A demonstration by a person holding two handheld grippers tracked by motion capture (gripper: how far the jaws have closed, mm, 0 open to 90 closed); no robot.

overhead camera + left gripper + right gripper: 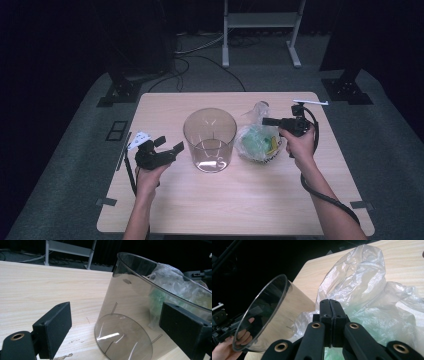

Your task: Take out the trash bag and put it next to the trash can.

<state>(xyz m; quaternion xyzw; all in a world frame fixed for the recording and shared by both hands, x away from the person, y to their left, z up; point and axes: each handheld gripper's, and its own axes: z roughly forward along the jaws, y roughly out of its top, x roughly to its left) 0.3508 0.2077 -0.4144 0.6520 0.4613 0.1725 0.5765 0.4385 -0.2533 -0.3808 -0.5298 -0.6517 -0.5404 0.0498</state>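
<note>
A clear smoky cylinder container (209, 140) stands upright and empty in the middle of the wooden table (225, 205). Just right of it lies a knotted clear plastic bag (257, 140) holding green and yellow items. My left gripper (167, 145) sits low to the container's left and is open. In the left gripper view its jaws (117, 315) spread wide, and the container (130, 305) stands beyond them, apart from both pads. My right gripper (272, 121) hovers over the bag's top. In the right gripper view its jaws (329, 301) are pressed together in front of the bag (367, 290), with the container (269, 315) to the left.
A white metal stand (260, 25) is on the floor behind the table. Dark tripod bases (120, 90) flank the far corners. The table's near half is bare wood. The right gripper's cable (325, 197) trails along the forearm.
</note>
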